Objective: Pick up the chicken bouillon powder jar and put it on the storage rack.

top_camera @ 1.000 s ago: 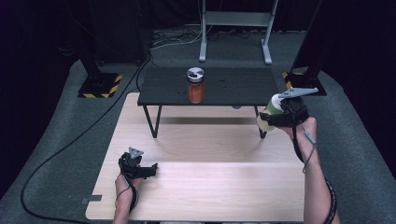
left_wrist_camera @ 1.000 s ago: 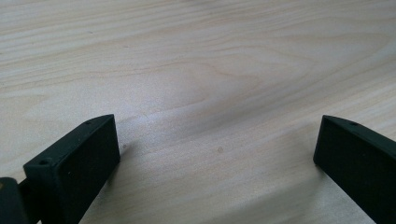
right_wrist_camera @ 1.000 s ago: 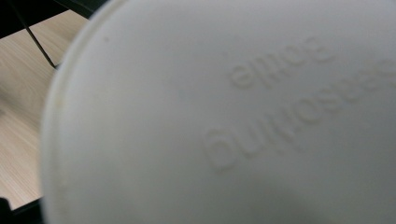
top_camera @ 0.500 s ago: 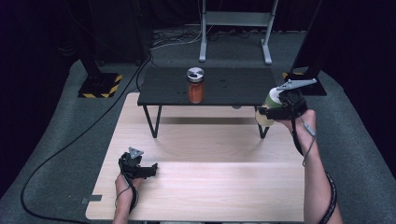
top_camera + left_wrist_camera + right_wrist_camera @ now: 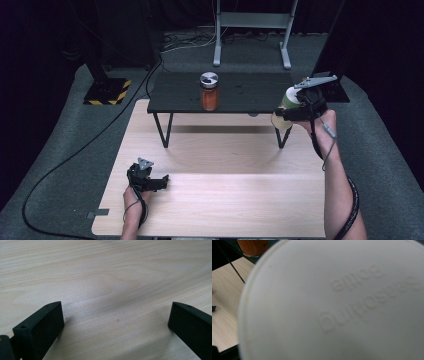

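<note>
Dark curtains and grey carpet ring a pale wooden table (image 5: 215,200), where from above the left gripper (image 5: 159,181) rests and the right gripper (image 5: 295,111) grasps a pale container (image 5: 286,105), raised at the right end of a low black table (image 5: 250,95) bearing an orange jar (image 5: 209,92). Left gripper view: jaws spread wide over bare wood grain (image 5: 112,290). Right gripper view: the container's white embossed lid (image 5: 337,305) looms close, blurred.

Light wooden table (image 5: 225,200) is occupying the lower centre of the frame. Low black table (image 5: 235,95) is standing behind it at centre, bearing an orange jar (image 5: 209,92) with a metal lid. Left gripper (image 5: 159,181) is resting at lower left, jaws apart. Right gripper (image 5: 287,112), at right of centre, is holding a pale container (image 5: 284,111) with a green band in the air beside the black table's right end.
</note>
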`<state>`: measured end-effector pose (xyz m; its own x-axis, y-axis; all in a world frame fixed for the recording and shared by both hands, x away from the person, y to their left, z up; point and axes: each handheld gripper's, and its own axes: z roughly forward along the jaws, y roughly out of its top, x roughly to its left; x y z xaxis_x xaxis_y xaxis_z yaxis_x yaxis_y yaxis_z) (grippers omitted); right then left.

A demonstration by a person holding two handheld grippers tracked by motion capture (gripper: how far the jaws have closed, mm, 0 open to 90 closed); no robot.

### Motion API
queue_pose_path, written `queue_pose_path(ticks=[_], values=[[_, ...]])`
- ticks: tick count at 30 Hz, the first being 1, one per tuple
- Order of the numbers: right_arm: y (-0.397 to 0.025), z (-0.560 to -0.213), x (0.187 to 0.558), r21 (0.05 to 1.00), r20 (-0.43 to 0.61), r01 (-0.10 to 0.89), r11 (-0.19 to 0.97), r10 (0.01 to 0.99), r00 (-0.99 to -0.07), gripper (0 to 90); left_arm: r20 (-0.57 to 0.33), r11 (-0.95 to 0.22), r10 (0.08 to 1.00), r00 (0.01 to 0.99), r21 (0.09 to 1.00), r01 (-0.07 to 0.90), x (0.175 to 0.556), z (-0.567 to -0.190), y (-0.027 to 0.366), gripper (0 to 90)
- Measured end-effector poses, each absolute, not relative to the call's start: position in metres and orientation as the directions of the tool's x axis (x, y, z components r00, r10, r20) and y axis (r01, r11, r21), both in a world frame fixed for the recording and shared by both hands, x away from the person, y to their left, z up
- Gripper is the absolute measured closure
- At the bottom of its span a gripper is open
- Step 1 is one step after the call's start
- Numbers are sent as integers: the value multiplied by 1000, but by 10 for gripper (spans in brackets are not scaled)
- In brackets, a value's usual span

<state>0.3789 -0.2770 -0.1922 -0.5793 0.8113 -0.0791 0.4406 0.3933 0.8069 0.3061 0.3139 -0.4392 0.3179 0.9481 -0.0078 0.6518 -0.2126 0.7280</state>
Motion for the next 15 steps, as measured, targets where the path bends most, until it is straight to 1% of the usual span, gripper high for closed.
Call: queue_pose_path(ticks=[15], values=[[-270,-173,393,812,-74,437,387,811,-580,325,-7,-214,948,319,728,652,306,-439,314,0]])
